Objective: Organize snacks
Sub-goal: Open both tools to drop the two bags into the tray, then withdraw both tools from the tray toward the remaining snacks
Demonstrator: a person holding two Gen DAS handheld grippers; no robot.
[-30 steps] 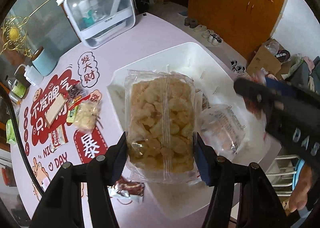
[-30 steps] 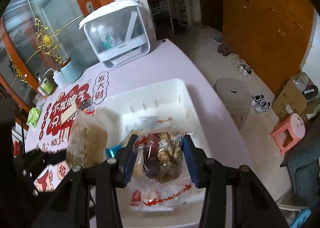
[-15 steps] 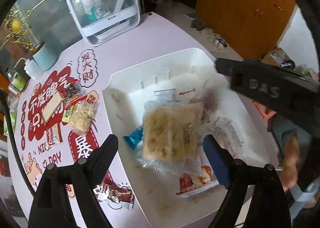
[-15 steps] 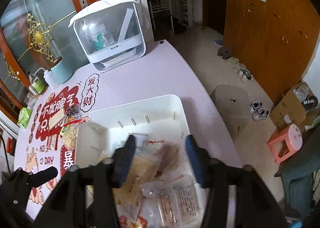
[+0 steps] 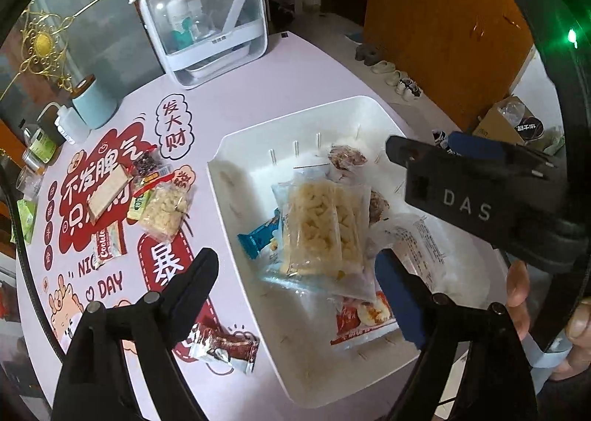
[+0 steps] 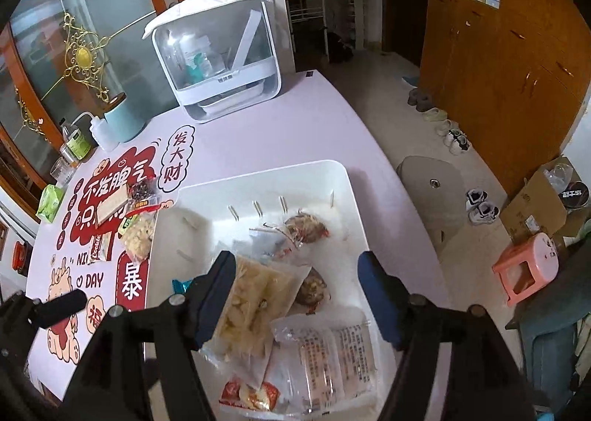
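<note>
A white bin (image 5: 288,122) (image 6: 258,173) on the pink table holds several snack bags. On top lies a clear bag of pale puffed snacks (image 5: 321,225) (image 6: 255,299), beside a blue wrapper (image 5: 258,236) and two small bags of dark nuts (image 6: 312,288). My left gripper (image 5: 295,284) hangs open above the bin's near side, with the puffed bag lying loose below it. My right gripper (image 6: 297,291) hovers over the bin with its jaws opening, and nothing is pressed between its pads. Its black body (image 5: 465,199) crosses the right of the left wrist view.
Loose snacks (image 5: 147,199) lie on the red printed mat left of the bin, and a dark wrapper (image 5: 225,347) lies near my left finger. A white lidded box (image 5: 207,26) and a teal cup (image 5: 94,103) stand at the back. A pink stool (image 6: 524,266) stands below the table's right edge.
Both grippers opened and let go. The puffed bag dropped from the left gripper into the bin, and the nut bag dropped from the right one. Both grippers now hang a little higher.
</note>
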